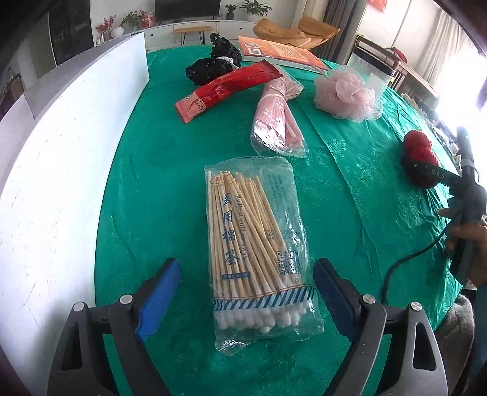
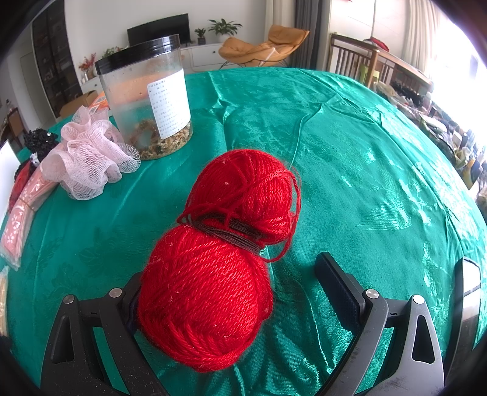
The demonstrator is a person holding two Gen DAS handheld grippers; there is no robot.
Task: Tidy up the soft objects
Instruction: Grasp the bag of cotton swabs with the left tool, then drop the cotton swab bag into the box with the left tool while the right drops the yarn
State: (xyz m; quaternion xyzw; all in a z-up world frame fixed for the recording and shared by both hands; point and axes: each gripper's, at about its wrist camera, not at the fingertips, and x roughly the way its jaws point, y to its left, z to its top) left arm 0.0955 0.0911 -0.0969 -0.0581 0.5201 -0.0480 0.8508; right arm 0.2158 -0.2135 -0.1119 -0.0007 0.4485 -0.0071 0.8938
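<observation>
The left gripper (image 1: pixel 246 292) pointed down with its jaws wide apart. The right gripper (image 2: pixel 240 292) also had jaws apart, held by a hand (image 1: pixel 470 243).

Left pad of the right gripper (image 2: pixel 243 292) hidden behind the red yarn (image 2: pixel 213 286), jar label (image 2: pixel 169 103) print too small to read, pink packet (image 2: pixel 18 225) far left of it cut by the edge

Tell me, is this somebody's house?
Probably yes, a living room at home: a TV on a white cabinet, an orange lounge chair, potted plants, and a table under a green cloth.
</observation>
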